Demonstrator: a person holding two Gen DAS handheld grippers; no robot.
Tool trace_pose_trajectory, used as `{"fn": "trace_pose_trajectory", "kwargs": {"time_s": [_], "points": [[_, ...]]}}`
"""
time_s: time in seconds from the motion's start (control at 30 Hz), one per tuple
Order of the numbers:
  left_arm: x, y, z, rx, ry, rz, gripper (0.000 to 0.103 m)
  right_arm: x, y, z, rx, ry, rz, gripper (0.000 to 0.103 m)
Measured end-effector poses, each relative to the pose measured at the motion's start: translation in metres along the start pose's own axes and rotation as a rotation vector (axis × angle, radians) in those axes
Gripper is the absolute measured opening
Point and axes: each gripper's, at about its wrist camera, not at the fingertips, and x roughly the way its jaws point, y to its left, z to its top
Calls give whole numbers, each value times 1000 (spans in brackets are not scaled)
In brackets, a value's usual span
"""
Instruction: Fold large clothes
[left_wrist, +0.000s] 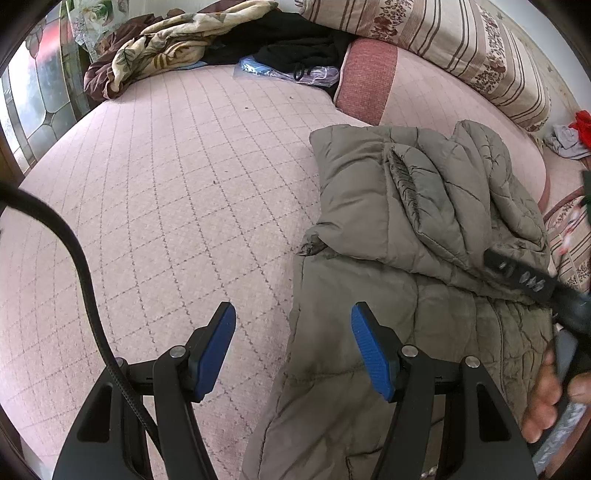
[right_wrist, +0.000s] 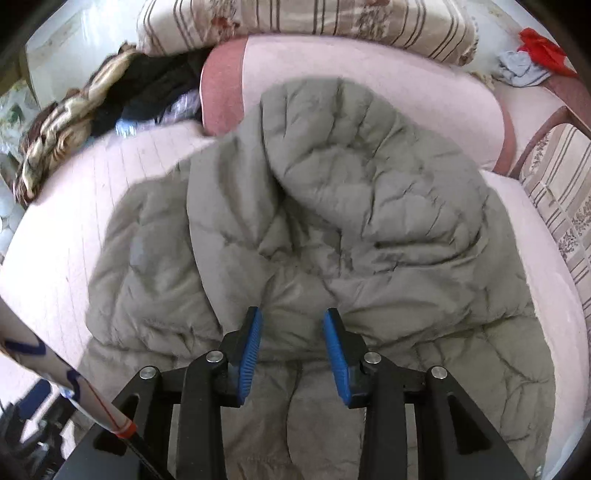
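Note:
A large grey-olive quilted puffer jacket lies partly folded on the pink checked bed, its sleeves laid over the body. My left gripper is open and empty, hovering over the jacket's left edge near the hem. In the right wrist view the jacket fills the middle. My right gripper is open and empty just above the jacket's middle. The right gripper also shows at the right edge of the left wrist view, held by a hand.
A pink pillow and a striped floral bolster lie at the head of the bed. A patterned blanket, black clothes and a plastic bag sit at the far corner. Red and grey cloths lie at the right.

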Motion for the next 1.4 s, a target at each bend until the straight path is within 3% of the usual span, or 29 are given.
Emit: {"fn": "trace_pose_trajectory", "kwargs": {"time_s": [0.1, 0.27, 0.43, 0.77, 1.03, 1.23, 1.4], "points": [[0, -1, -1, 6, 1, 3, 64, 14, 4, 0, -9, 23, -21, 40], [-3, -1, -1, 9, -7, 18, 64, -15, -4, -2, 5, -1, 24, 45], [-8, -4, -6, 33, -13, 37, 64, -48, -31, -31, 6, -16, 37, 54], [-27, -25, -21, 117, -68, 113, 64, -89, -153, -121, 163, 24, -72, 55], [-54, -50, -44, 162, -159, 120, 64, -121, -234, -177, 267, 21, -176, 61], [-74, -60, -57, 171, -209, 90, 64, -125, -269, -202, 349, 30, -200, 61], [-81, -58, -63, 138, -208, 14, 64, -125, -273, -207, 370, 29, -187, 61]]}}
